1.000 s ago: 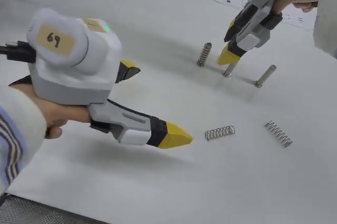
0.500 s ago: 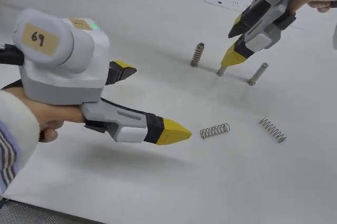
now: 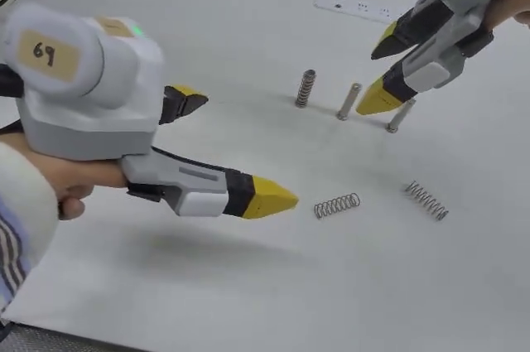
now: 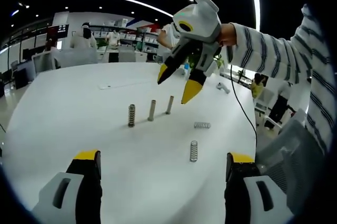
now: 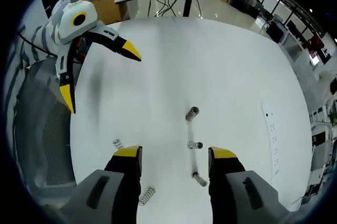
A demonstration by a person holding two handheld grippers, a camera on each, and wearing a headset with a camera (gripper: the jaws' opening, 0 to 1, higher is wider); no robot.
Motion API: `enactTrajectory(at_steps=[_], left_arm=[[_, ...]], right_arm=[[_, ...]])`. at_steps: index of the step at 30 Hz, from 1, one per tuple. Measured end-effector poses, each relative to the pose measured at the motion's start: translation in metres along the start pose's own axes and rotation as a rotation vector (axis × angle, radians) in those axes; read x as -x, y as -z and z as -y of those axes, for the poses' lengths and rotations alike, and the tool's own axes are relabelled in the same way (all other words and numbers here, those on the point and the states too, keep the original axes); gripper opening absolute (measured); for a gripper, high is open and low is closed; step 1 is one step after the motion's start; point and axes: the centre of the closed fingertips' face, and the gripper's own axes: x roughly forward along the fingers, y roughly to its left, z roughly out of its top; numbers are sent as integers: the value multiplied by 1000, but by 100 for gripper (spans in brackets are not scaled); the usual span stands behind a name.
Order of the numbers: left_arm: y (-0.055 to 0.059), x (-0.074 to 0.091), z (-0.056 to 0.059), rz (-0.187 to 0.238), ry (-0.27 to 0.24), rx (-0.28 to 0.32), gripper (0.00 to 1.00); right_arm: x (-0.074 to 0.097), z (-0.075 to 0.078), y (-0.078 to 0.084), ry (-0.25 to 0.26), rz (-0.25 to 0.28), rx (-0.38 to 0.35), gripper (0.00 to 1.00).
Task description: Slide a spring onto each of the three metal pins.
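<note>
Only 1 pin [image 3: 310, 74] wears its coiled spring [image 3: 305, 92]; left gripper [image 3: 238, 149], right gripper [image 3: 371, 82] gape empty.

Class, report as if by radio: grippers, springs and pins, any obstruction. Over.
Left gripper open, empty. Right gripper open, empty, by the bare pins. One spring seated; two loose springs on the table. Nothing blocking the pins.
</note>
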Motion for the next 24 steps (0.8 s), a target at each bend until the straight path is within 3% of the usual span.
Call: enactTrajectory(at_steps=[6,17,20,24], left_arm=[[1,2,0,-12,-3,-13,95],[6,7,-1,-47,-7,-28,95],[8,7,-2,-54,-7,-30,95],[9,7,-2,-62,-7,-30,96]], right_arm=[[11,-5,3,1,79,-85,49],[25,-19,29,55,126,-181,53],[26,-21,30,81,181,-212,55],[29,-29,33,97,216,-233,61]])
